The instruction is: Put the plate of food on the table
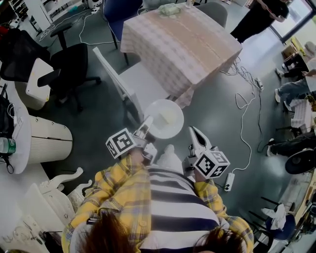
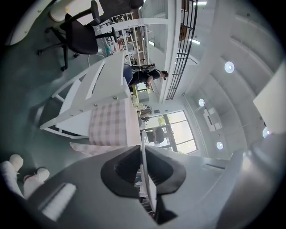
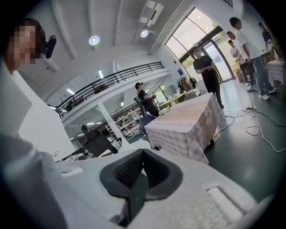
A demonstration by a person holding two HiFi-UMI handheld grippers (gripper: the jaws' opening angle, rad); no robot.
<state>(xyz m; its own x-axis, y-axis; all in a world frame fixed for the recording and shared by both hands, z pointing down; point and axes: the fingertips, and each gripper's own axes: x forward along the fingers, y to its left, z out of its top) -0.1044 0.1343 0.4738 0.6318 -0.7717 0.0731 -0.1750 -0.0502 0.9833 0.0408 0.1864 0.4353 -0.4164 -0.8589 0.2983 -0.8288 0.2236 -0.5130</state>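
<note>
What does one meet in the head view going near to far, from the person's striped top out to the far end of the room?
striped top → plate with food → white chair → table with checked cloth → blue chair

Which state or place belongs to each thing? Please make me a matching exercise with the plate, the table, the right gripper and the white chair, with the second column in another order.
Column one:
1. plate
2. table
3. right gripper
4. white chair

Column two:
A. jaws together, nothing between them
B. covered with a checked cloth
C. stands at the table's near side, as the head view shows it
D. rim clamped by the left gripper

Right pairs: 1-D, 2-B, 3-A, 4-C.
</note>
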